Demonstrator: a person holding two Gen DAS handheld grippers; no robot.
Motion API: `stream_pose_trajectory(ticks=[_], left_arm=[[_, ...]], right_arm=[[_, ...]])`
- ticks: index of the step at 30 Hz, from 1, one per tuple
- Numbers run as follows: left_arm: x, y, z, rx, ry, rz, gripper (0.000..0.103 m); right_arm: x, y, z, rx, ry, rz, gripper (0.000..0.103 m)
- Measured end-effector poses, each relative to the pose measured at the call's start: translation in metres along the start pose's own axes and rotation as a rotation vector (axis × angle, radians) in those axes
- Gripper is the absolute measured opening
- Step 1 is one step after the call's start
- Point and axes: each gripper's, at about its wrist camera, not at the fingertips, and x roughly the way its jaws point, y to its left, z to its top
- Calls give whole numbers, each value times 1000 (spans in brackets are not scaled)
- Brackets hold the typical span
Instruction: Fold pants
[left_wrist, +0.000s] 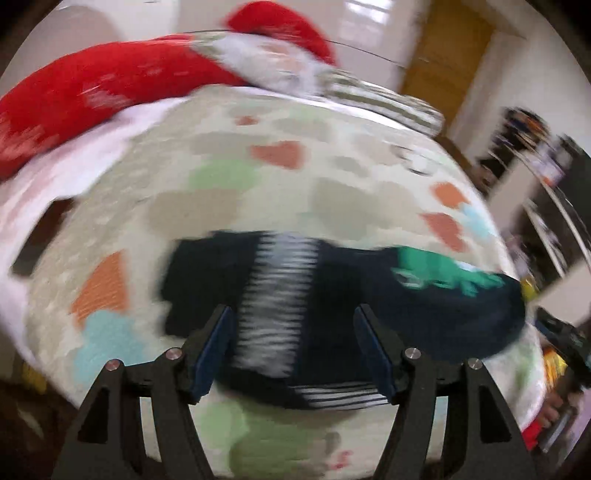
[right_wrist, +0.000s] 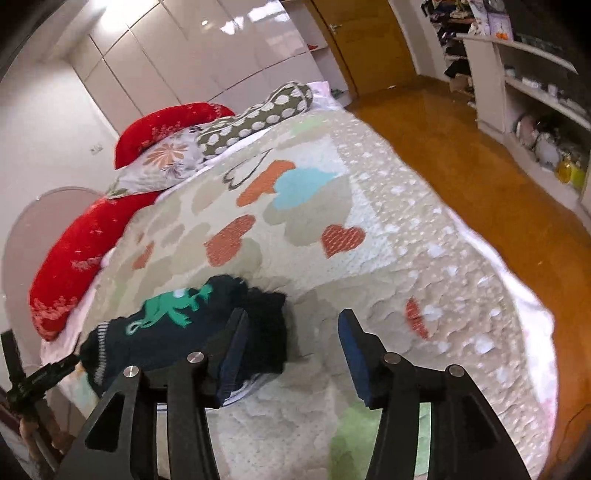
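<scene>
Dark navy pants (left_wrist: 332, 295) with a white striped band and a green dinosaur print lie bunched on the patterned bedspread (left_wrist: 258, 177). The left wrist view is motion-blurred. My left gripper (left_wrist: 293, 321) is open, its blue pads on either side of the striped band, just above the pants. In the right wrist view the pants (right_wrist: 177, 328) lie at the lower left. My right gripper (right_wrist: 291, 325) is open and empty, its left finger at the pants' right edge, its right finger over bare bedspread (right_wrist: 369, 229).
Red pillows (right_wrist: 85, 251), a flowered pillow (right_wrist: 162, 162) and a dotted bolster (right_wrist: 258, 114) lie at the bed's head. A wooden floor (right_wrist: 461, 155) and white shelves (right_wrist: 535, 92) are to the right. The other gripper (right_wrist: 40, 376) shows at the left edge.
</scene>
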Motion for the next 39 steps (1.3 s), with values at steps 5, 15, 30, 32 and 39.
stream_pose_trajectory(ticks=[5, 15, 30, 32, 39], left_arm=[[28, -85, 28, 141, 92, -194, 68], [122, -265, 54, 404, 342, -424, 70], [151, -271, 42, 394, 419, -440, 24], [139, -254, 47, 356, 377, -456, 24], [94, -154, 57, 140, 203, -455, 28]], right_arm=[[11, 6, -13, -6, 37, 47, 58], [36, 7, -30, -15, 88, 162, 65], [42, 28, -27, -70, 42, 205, 18], [37, 44, -23, -113, 34, 211, 18], [38, 124, -18, -308, 67, 270, 18]])
